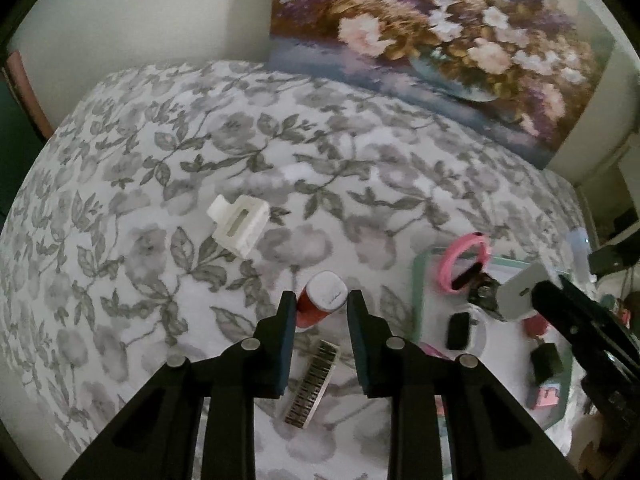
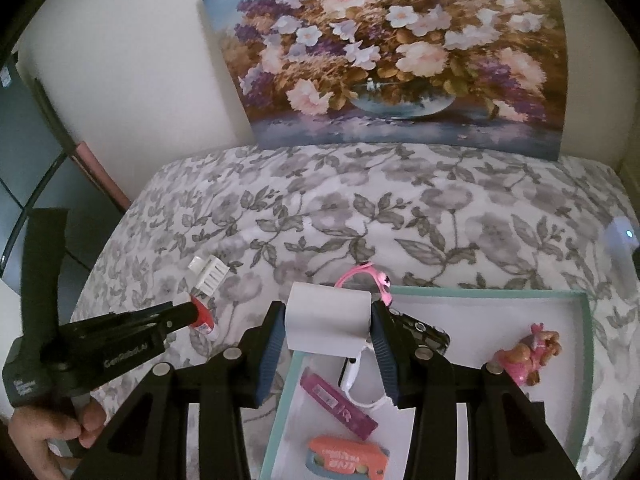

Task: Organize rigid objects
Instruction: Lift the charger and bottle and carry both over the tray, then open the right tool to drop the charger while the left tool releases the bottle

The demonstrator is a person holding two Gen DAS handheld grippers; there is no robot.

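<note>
Nearest our lenses, both claws work over a bed dressed in a grey floral bedspread. Our left claw stands with its fingers apart around a small red bottle with a white cap; whether the pads touch it yet, we cannot tell. A ridged, comb-like strip lies on the cover between the fingers, nearer the camera than the bottle. Our right claw is clamped on a white rolled or curved piece, held above the near left corner of a mint-edged tray.

In the tray we see a purple stick-shaped gadget, an orange toy vehicle, a white cable-like item, a dark device and a pink figurine. A pink ring sits at the tray's far rim. Beyond our left claw a white plastic bracket lies alone on the bedspread. A flower painting leans against the wall at the head of the bed.

We judge the risks plain: the upright bottle could tip on the soft cover if the left fingers close off-centre, and the white piece, released here, could land on the items below or roll over the tray's edge.

Both views are blurred. The dark device is half hidden behind the right claw, and a white object with a light is cut off at the frame's right edge.
</note>
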